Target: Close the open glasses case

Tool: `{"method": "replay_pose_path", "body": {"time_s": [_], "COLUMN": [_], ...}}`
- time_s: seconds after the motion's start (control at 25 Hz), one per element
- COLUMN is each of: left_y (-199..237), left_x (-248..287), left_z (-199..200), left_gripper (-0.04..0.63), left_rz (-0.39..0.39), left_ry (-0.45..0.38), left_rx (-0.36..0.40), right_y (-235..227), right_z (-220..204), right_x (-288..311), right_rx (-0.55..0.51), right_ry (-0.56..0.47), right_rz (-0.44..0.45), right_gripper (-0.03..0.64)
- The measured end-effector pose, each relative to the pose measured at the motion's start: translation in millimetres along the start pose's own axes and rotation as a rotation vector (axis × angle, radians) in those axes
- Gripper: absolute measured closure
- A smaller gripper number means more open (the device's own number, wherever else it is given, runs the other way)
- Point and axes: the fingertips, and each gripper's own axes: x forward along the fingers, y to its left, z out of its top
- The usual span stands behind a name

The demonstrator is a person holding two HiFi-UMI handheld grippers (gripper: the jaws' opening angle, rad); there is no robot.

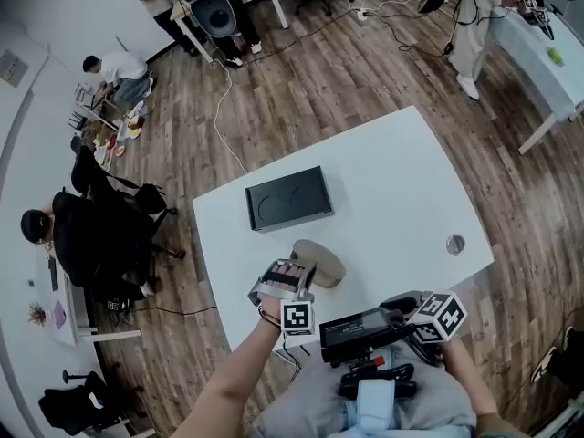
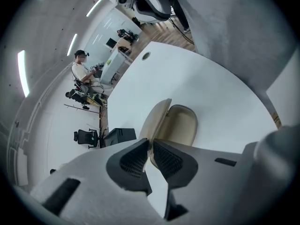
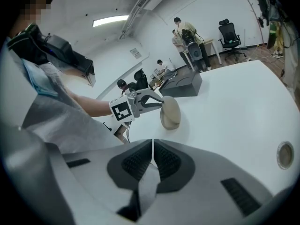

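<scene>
You have two grippers in play and one glasses case [image 1: 321,263] to deal with. The case sits at the lower middle of the head view, on the near part of the single white table [image 1: 392,181], and it is open: its lid [image 2: 157,120] stands up at an angle from the beige shell [image 2: 182,125].

Your left gripper [image 2: 151,145] has its jaws drawn almost together, with only the thin edge of that lid pinched between the pads. In the head view it sits at the case's lower left, touching it.

Your right gripper [image 3: 153,146] has its two jaws pressed together with nothing between them. It hangs at the lower right of the head view [image 1: 406,301], well apart from the case.

Each gripper carries one marker cube, so two in all [image 1: 297,316] [image 1: 444,316].

Besides the case, the table bears one black box [image 1: 287,197] above it in the centre of the head view, and there is one round port [image 1: 455,244] set in the tabletop at the right.
</scene>
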Motion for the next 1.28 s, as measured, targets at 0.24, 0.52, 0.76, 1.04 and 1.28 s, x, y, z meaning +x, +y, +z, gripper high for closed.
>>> {"method": "replay_pose_path", "body": {"time_s": [0.24,0.52,0.76,1.04,1.28], "left_y": [-28.7,-52.9,-71.9,-69.4,-69.6], "left_x": [-5.0,5.9,17.9,19.7,21.5], "left_z": [-7.4,-20.6,-23.5,-23.9,-22.5], "left_gripper": [0.554,0.554,0.558,0.565,0.565], "left_rz": [0.045,-0.037,-0.152,-0.158,-0.16], "left_ry": [0.043,0.044,0.049,0.081,0.084], "left_rx": [-0.035,-0.067,-0.092,-0.091,-0.101], "right_y": [5.1,11.6,12.3,12.7,11.8], "right_z": [-0.3,3.4,3.8,2.3,2.2], "right_x": [12.1,20.0,20.0,16.7,12.0], "right_rx": [-0.041,-0.056,-0.053,-0.048,-0.044], "right_ry": [0.046,0.074,0.078,0.073,0.06], "right_rz": [0.021,0.014,-0.001,-0.005,-0.007], "right_gripper": [0.586,0.586,0.586,0.586,0.586]}}
